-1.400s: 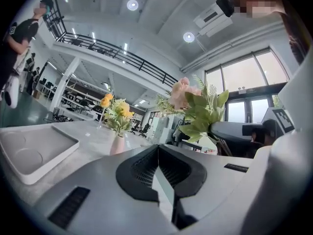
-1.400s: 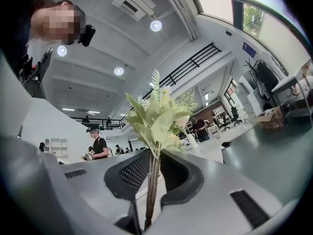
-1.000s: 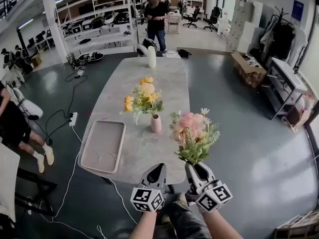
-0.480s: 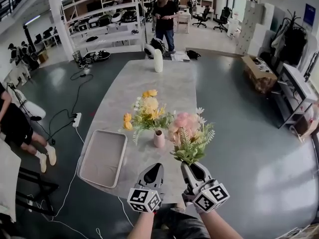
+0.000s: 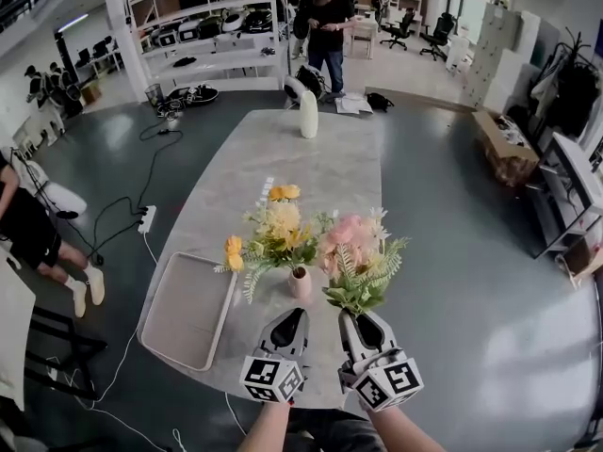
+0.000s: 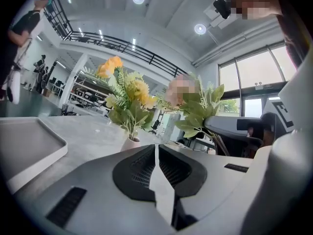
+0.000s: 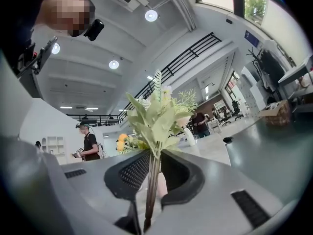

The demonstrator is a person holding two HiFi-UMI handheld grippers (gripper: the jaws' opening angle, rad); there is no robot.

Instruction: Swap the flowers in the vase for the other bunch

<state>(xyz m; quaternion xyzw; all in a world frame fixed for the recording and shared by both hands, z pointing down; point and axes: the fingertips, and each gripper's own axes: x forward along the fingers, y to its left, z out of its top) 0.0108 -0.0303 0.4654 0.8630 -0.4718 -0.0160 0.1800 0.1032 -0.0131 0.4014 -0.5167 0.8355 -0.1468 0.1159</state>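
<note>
On the grey marble table (image 5: 320, 163) stands a small pink vase (image 5: 301, 282) (image 6: 130, 142) with a yellow flower bunch (image 5: 271, 234) (image 6: 124, 94) in it. My right gripper (image 5: 357, 322) (image 7: 152, 156) is shut on the stems (image 7: 151, 185) of a pink bunch with green leaves (image 5: 359, 257) (image 7: 157, 115), held upright just right of the vase. That pink bunch (image 6: 195, 109) also shows in the left gripper view, close beside the yellow one. My left gripper (image 5: 290, 324) (image 6: 156, 150) is shut and empty, low in front of the vase.
A shallow grey tray (image 5: 188, 309) lies at the table's near left. A tall white vase (image 5: 309, 114) stands at the far end. One person (image 5: 328, 26) stands beyond the table, another sits at the left (image 5: 28, 234). Cables and a power strip (image 5: 146, 219) lie on the floor.
Both grippers have moved forward over the table's near edge toward the vase. The pink bunch now stands right beside the yellow one. Neither gripper's jaws changed.
</note>
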